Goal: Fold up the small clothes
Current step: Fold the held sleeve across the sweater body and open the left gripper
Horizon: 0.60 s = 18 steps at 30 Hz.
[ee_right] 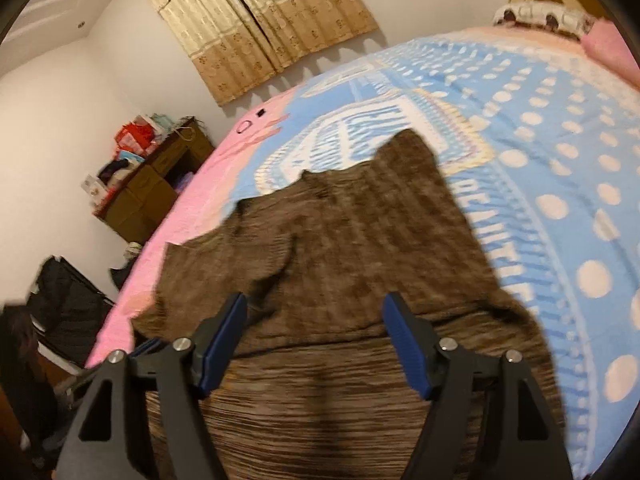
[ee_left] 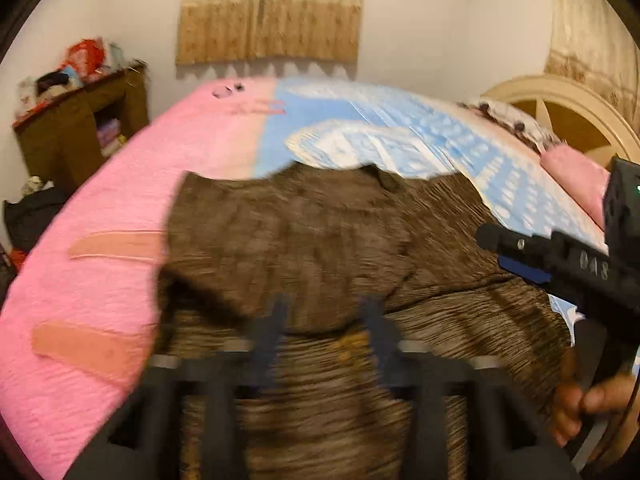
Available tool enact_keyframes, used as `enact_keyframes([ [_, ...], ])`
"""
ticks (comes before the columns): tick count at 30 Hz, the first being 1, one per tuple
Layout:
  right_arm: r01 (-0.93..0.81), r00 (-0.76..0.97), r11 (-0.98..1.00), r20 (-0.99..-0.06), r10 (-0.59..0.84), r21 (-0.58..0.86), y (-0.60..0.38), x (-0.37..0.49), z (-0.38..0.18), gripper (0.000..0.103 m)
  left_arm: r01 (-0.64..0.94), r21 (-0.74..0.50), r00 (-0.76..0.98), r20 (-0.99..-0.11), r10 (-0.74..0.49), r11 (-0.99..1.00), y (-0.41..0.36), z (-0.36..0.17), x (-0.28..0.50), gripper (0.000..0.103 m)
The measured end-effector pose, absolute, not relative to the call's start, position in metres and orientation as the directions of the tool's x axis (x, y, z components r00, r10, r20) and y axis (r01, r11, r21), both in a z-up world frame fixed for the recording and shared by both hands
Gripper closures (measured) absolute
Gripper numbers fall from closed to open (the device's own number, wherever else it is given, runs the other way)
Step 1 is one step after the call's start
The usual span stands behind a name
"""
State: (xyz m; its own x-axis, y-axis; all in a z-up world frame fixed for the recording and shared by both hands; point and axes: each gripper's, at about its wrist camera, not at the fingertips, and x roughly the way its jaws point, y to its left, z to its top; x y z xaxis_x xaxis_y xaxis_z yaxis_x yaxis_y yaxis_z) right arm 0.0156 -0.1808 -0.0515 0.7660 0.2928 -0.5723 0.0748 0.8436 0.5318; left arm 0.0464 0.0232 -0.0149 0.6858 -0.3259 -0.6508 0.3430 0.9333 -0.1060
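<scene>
Both grippers, left [ee_left: 324, 320] and right [ee_right: 314, 336], hung spread wide with nothing pinched over the brown knit top [ee_right: 340, 248], which lay partly folded on the bedspread [ee_right: 560, 160] toward 12 o'clock, probably lining up another fold

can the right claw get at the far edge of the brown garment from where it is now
Probably yes. The right claw is open above the brown garment, and nothing lies on the cloth between it and the far edge. The left claw sits off to the side.
</scene>
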Motion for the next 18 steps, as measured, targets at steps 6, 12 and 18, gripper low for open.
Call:
enact_keyframes([
  [6, 0.048, 0.721, 0.896, -0.636, 0.275, 0.442, -0.146, 0.056, -0.053, 0.023, 0.16, -0.133, 0.743, -0.636, -0.208, 0.978, 0.08, -0.034, 0.054, 0.026],
  [12, 0.059, 0.644, 0.932, -0.727, 0.238, 0.358, -0.12, 0.109, -0.081, 0.045, 0.01, -0.141, 0.677, -0.727, -0.11, 0.99, 0.104, -0.052, 0.087, 0.026],
  [18, -0.019, 0.635, 0.97, -0.746, 0.198, 0.241, -0.107, 0.122, -0.073, 0.093, -0.14, -0.141, 0.655, -0.756, -0.016, 0.98, 0.116, -0.058, 0.124, 0.026],
])
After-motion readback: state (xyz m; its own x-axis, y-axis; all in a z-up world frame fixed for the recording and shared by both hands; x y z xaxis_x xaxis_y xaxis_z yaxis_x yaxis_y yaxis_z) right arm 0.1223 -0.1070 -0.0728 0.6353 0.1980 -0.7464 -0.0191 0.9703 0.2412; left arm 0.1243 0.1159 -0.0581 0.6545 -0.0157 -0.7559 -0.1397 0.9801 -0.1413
